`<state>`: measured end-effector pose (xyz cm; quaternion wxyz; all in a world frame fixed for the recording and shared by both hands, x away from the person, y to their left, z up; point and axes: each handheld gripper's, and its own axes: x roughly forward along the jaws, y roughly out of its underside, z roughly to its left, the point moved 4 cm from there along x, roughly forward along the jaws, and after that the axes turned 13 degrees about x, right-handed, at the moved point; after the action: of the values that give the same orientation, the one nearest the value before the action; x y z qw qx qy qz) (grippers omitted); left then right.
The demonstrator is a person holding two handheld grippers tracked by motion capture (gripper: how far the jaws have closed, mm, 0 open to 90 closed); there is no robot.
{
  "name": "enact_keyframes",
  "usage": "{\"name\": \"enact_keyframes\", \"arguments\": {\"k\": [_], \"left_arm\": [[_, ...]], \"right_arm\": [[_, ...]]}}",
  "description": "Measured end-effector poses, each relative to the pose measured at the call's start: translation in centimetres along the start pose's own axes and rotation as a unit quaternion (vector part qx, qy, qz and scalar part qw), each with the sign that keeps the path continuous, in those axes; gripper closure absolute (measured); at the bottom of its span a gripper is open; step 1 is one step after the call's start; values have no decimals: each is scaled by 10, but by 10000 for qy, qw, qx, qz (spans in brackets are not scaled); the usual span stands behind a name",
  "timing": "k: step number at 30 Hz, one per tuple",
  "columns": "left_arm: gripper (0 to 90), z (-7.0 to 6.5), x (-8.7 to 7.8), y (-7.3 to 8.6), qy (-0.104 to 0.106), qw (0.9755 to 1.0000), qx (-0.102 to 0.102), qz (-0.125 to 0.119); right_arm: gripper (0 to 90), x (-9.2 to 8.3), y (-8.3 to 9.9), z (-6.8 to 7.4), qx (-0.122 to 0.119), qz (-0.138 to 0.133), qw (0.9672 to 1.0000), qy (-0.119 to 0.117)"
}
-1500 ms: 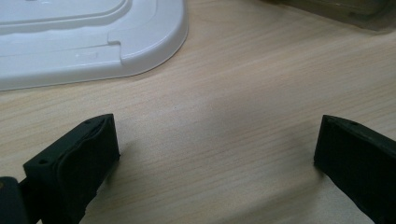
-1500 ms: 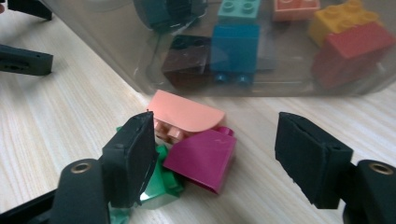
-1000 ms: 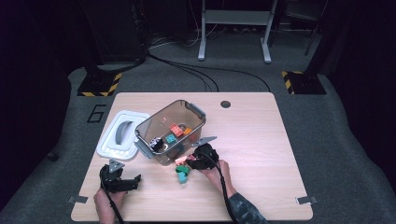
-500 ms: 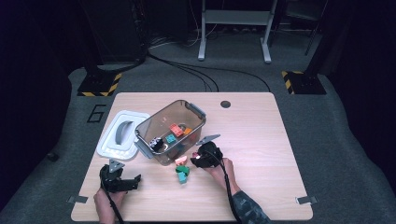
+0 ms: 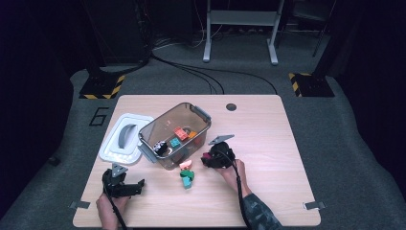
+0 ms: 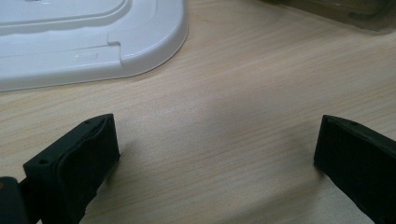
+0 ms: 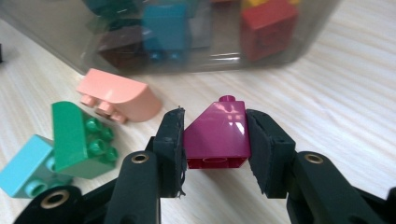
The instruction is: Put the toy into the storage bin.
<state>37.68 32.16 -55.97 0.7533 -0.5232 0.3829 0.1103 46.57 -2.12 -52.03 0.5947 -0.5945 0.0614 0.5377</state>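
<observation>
Right tongs (image 7: 215, 140): jaws have just been closing, now clamping a magenta sloped brick (image 7: 218, 135) just above the bench (image 5: 268, 143), near the clear bin (image 5: 174, 134). Left tongs (image 6: 215, 149): standing open, idling beside the white lid (image 6: 88, 37). Remaining out, likely awaiting binning: pink brick (image 7: 119, 95), green brick (image 7: 79, 140), light-blue brick (image 7: 25, 165). Several bricks are sitting inside.
</observation>
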Motion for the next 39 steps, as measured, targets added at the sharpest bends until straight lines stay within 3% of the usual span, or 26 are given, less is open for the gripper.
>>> {"name": "enact_keyframes", "arguments": {"k": [11,14,19,24,26,27,32,39], "left_arm": [[0,0,0,0,6,10000,-3,-9],[0,0,0,0,5,10000,-2,-10],[0,0,0,0,7,10000,-2,-5],[0,0,0,0,7,10000,0,-7],[0,0,0,0,7,10000,-2,-4],[0,0,0,0,8,10000,1,-6],[0,0,0,0,9,10000,1,-8],[0,0,0,0,7,10000,0,-6]], "right_arm": [[589,-12,-8,-28,162,-93,9996,196],[589,-14,-11,-37,339,-99,9992,208],[590,-18,-16,-50,407,-165,9985,339],[590,-21,-23,-62,529,-180,9979,312],[590,-23,-27,-64,483,-265,9980,316],[590,-24,-28,-64,580,-234,9976,306],[590,-27,-39,-68,438,-324,9979,347],[590,-28,-53,-71,499,-325,9976,358]]}}
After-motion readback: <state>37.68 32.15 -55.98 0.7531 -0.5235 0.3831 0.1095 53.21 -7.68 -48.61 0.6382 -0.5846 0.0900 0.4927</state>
